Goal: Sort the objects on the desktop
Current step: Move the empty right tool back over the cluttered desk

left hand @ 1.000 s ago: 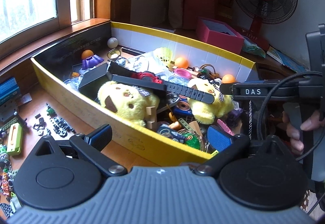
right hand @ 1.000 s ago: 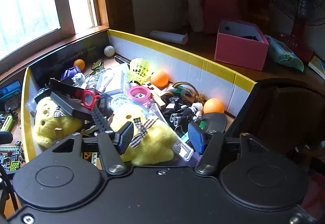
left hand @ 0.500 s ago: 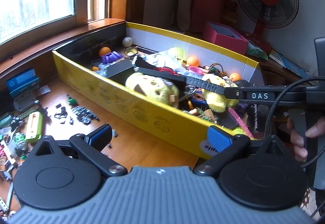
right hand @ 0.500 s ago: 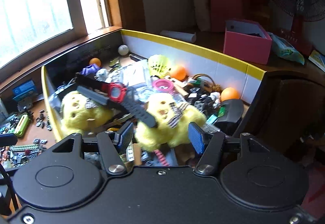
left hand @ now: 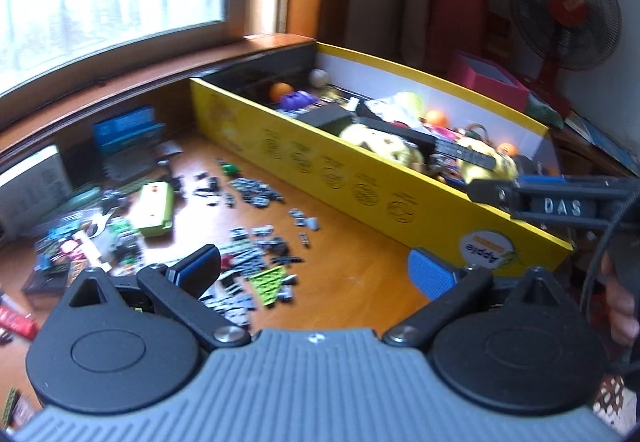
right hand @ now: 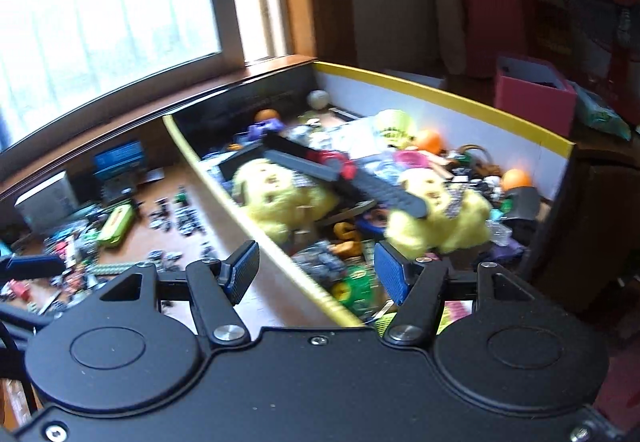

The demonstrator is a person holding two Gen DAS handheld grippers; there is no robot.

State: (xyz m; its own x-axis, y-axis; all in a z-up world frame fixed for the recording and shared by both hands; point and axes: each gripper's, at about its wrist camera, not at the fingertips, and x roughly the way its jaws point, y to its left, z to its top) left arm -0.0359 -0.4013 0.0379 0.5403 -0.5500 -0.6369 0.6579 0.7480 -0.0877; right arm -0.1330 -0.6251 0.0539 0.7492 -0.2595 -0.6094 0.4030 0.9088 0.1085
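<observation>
Box point(left hand: 360, 177) sat mid-frame in left view, long axis running from upper left near the sill down to lower right; yellow outer wall faced the camera, white inner wall behind. In right view the box point(right hand: 452, 101) filled centre and right, near wall cutting diagonally from upper left to bottom centre. Inside: two yellow plush toys point(right hand: 280, 197) side by side, a black watch point(right hand: 344, 173) with red case lying across both, strap long axis upper left to lower right, its lower-right end on the right plush. Orange balls point(right hand: 430, 139) near the far wall, one white ball point(right hand: 319, 99) in the far corner, a purple toy point(right hand: 264, 129) beside it, much small clutter, blurred.

Left of the box, on the wooden desk point(left hand: 360, 274): scattered small black and grey parts point(left hand: 256, 193), a green case point(left hand: 154, 207) with long axis roughly upper-right to lower-left, a blue box point(left hand: 128, 129) upper left by the sill.

Left gripper point(left hand: 316, 270) wide apart, nothing between the pads, over desk just beside the box's near wall. Right gripper point(right hand: 316, 274) apart, jaws had just been opening, nothing between them, straddling the box's near wall at bottom centre. Right gripper's arm marked DAS also showed at the right edge of left view, with fingers point(left hand: 620, 306) of a hand below it.

Pink box point(right hand: 536, 93) and fan point(left hand: 568, 5) upper right, well behind.
</observation>
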